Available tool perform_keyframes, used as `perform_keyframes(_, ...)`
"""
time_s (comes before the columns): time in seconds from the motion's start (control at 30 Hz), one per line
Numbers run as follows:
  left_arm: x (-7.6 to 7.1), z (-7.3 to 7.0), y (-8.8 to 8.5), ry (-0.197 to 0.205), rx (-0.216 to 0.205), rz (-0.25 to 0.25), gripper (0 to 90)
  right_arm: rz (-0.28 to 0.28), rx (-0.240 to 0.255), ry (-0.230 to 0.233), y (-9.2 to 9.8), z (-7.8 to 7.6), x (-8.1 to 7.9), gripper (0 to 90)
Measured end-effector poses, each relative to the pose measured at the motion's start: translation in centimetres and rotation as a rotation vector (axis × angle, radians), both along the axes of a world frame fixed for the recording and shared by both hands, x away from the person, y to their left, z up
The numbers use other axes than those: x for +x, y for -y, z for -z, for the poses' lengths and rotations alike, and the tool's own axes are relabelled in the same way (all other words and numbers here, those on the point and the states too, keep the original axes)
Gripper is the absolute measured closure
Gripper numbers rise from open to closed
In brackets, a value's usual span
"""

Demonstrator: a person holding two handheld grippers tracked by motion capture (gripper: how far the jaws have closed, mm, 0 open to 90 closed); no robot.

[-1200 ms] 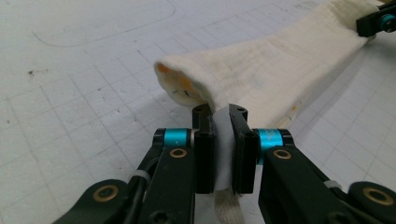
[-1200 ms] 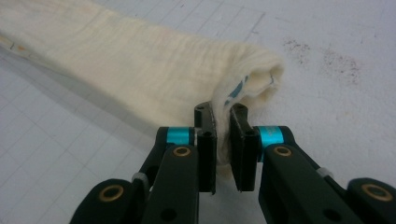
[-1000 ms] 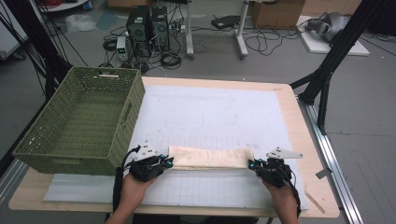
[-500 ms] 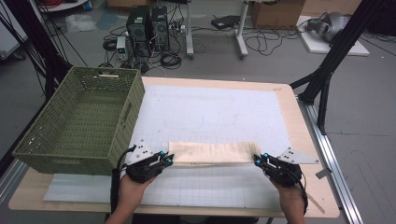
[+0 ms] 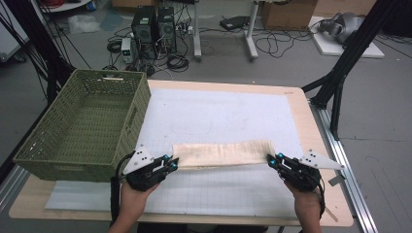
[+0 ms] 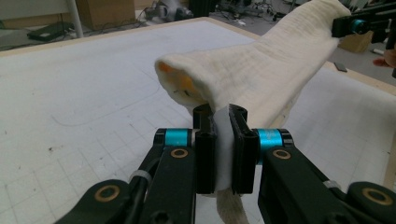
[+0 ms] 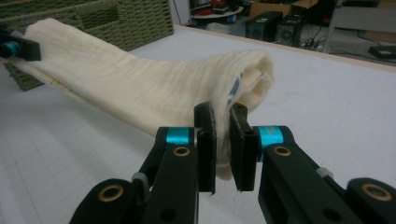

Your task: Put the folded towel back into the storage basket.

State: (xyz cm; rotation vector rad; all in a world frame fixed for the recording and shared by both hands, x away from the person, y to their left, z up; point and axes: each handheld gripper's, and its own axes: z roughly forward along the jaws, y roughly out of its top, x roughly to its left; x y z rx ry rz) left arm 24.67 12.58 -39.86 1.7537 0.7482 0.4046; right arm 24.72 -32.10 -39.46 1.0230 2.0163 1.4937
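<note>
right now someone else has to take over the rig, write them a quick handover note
Left gripper: shut on the left end of the cream cloth.
Right gripper: shut on the right end of the same cloth.
Cloth: folded into a long strip, stretched between the two grippers over the near part of the white mat; the gripper views show it lifted off the mat and sagging a little.
Green basket: at the table's left side, nothing visible inside.
Done: cloth folded lengthwise and gripped at both ends.
Left, likely: fold it again or put it in the basket; keep both ends held until then.
</note>
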Motion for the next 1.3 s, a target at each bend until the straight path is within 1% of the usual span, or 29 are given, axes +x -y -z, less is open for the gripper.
perform_keyframes(0.1,-0.1,0.0,0.2,0.003,0.003,0.005,82.2,0.004,0.003,-0.013,0.2,0.0,0.1,82.5)
perform_keyframes(0.13,-0.1,0.0,0.2,0.003,0.004,0.007,82.2,0.004,0.0,-0.009,0.3,0.0,0.1,82.5)
perform_keyframes(0.17,-0.1,0.0,0.2,0.003,0.006,0.01,82.3,0.008,0.0,-0.014,0.3,-0.1,0.1,82.5)
perform_keyframes(0.3,-0.2,-0.3,0.3,0.01,0.008,0.022,82.5,0.009,-0.006,-0.006,0.4,-0.4,0.4,82.5)
perform_keyframes(0.4,-0.3,-0.6,0.3,0.022,0.017,0.024,82.5,0.01,0.002,0.0,0.4,-0.7,0.7,82.5)
perform_keyframes(0.47,-0.4,-0.8,0.3,0.027,0.015,0.022,82.5,0.002,0.016,0.006,0.4,-0.9,1.1,82.5)
perform_keyframes(0.53,-0.6,-1.1,0.2,0.033,0.016,0.021,82.6,-0.002,0.015,0.01,0.3,-1.1,1.6,82.5)
perform_keyframes(0.67,-0.9,-1.5,0.1,0.043,0.009,0.011,82.6,-0.008,-0.011,0.015,0.0,-1.6,2.8,82.5)
perform_keyframes(0.73,-1.0,-1.6,0.1,0.046,0.003,0.008,82.6,-0.011,-0.017,0.019,-0.2,-1.9,3.4,82.5)
perform_keyframes(0.8,-1.0,-1.7,0.0,0.049,0.002,0.005,82.6,-0.008,-0.017,0.014,-0.4,-2.0,3.8,82.5)
perform_keyframes(0.83,-1.0,-1.8,0.0,0.049,0.002,0.005,82.6,-0.012,-0.02,0.022,-0.4,-2.1,4.0,82.5)
perform_keyframes(0.93,-1.1,-1.8,-0.1,0.057,0.0,-0.001,82.6,-0.015,-0.021,0.024,-0.7,-2.3,4.5,82.5)
perform_keyframes(1.0,-1.1,-1.9,-0.3,0.059,-0.002,-0.003,82.6,-0.023,-0.025,0.035,-0.8,-2.4,4.8,82.5)
perform_keyframes(1.17,-1.2,-2.3,-0.6,0.066,-0.014,-0.009,82.6,-0.04,-0.011,0.043,-1.1,-2.8,5.3,82.5)
perform_keyframes(1.23,-1.3,-2.4,-0.5,0.072,-0.018,-0.006,82.6,-0.039,-0.007,0.05,-1.1,-3.0,5.5,82.5)
perform_keyframes(1.3,-1.4,-2.5,-0.4,0.077,-0.014,-0.004,82.6,-0.037,0.0,0.046,-1.2,-3.1,5.8,82.5)
